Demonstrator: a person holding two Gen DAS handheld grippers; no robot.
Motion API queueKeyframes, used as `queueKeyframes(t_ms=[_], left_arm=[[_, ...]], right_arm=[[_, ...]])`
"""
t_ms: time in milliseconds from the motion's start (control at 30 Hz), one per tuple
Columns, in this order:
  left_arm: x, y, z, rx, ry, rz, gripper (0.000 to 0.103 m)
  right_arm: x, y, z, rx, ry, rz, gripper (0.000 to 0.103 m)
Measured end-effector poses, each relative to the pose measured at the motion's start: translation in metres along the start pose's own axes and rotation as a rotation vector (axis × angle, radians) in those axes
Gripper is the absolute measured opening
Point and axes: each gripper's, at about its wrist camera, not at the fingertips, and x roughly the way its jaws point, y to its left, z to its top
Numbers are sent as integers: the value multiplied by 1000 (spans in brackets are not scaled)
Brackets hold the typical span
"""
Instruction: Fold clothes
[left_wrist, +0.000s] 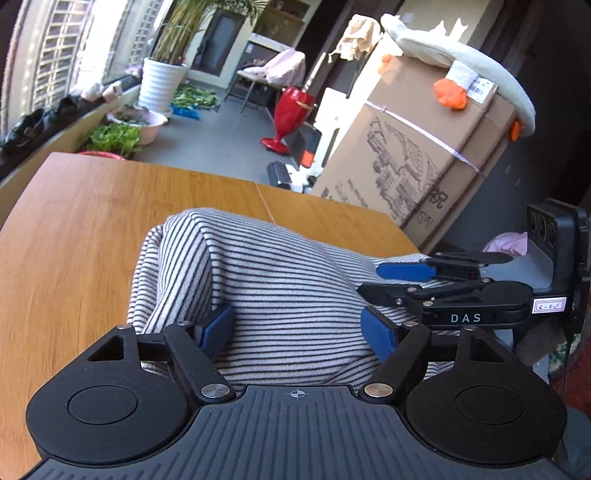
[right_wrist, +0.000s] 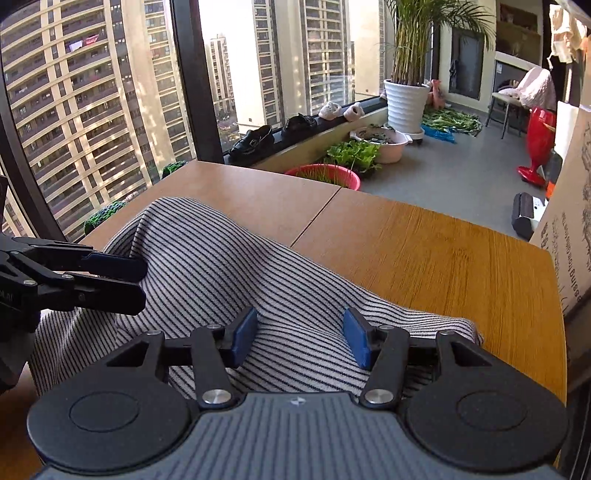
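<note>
Striped garment (left_wrist: 280, 280): soft knit cloth, matt, fine ribbed weave.
Table (left_wrist: 74, 229): wood-grain top, smooth, satin sheen.
Left gripper (left_wrist: 299, 332): matt black plastic, blue rubbery pads, bright metal pivot pins.
Box (left_wrist: 417, 147), upper right of frame: brown corrugated cardboard, printed.

Both grippers angled down over the striped garment (left_wrist: 280, 280)

Left gripper (left_wrist: 299, 332) and right gripper (right_wrist: 301, 338) sit side by side above it, blue pads spread apart, neither pair visibly pinching the cloth.

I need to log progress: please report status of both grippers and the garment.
Left gripper open, right gripper open. Striped garment bunched on wooden table. Nothing in the way.
</note>
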Motion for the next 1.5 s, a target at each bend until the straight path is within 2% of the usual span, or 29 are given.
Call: queueKeyframes(t_ms=[100, 200, 267, 333, 367, 433, 533, 600, 700, 733, 767, 900, 1000, 1067, 1100, 1233, 1267, 1300, 1367, 1433, 1500], left_arm=[[-18, 11, -9, 1, 9, -15, 79], [-35, 19, -18, -10, 22, -8, 82], [-42, 24, -21, -24, 17, -7, 85], [-43, 27, -21, -39, 11, -13, 87], [-43, 28, -21, -50, 8, -18, 88], [-41, 28, -21, -59, 3, -28, 93], [-38, 28, -21, -54, -3, -37, 93], [-39, 31, -23, -54, -9, -53, 94], [-40, 40, -26, -76, -30, -86, 94], [-40, 42, -27, -87, -41, -89, 94], [-40, 44, -27, -95, -51, -89, 94], [-41, 50, -28, -124, -87, -86, 94], [-46, 55, -24, -167, -98, -74, 94], [-55, 61, -19, -223, -110, -90, 94], [-61, 64, -17, -241, -123, -95, 95], [-83, 69, -15, -262, -169, -92, 98], [-86, 70, -14, -269, -174, -94, 98], [-89, 71, -13, -279, -177, -98, 98], [-95, 71, -7, -285, -186, -108, 98], [-100, 66, 2, -273, -200, -122, 98], [-103, 61, 10, -256, -208, -93, 99]], right_arm=[[-27, 24, -20, 0, 60, 124, 57], [-51, 50, -26, -134, 119, 222, 59], [-59, 52, -14, -168, 103, 251, 60], [-57, 46, 2, -188, 67, 242, 71], [-48, 39, 9, -181, 65, 245, 79], [-26, 25, 14, -107, 103, 276, 79], [4, 12, -2, -34, 147, 323, 79], [5, 3, -11, 29, 105, 400, 82], [2, 2, -18, 128, 116, 506, 82], [0, 8, -20, 119, 122, 521, 82], [-2, 17, -22, 97, 127, 520, 77], [-10, 45, -20, 39, 119, 452, 44], [-19, 59, -15, -22, 88, 394, 32], [-32, 69, -7, -120, 62, 310, 24], [-38, 74, -4, -170, 49, 267, 22], [-68, 113, -4, -564, -59, -37, 20], [-70, 127, -8, -690, -92, -125, 20], [-70, 137, -13, -779, -118, -180, 20], [-63, 166, -40, -1035, -176, -296, 20], [-58, 185, -67, -1187, -202, -322, 20], [-60, 200, -93, -1282, -232, -320, 20]])
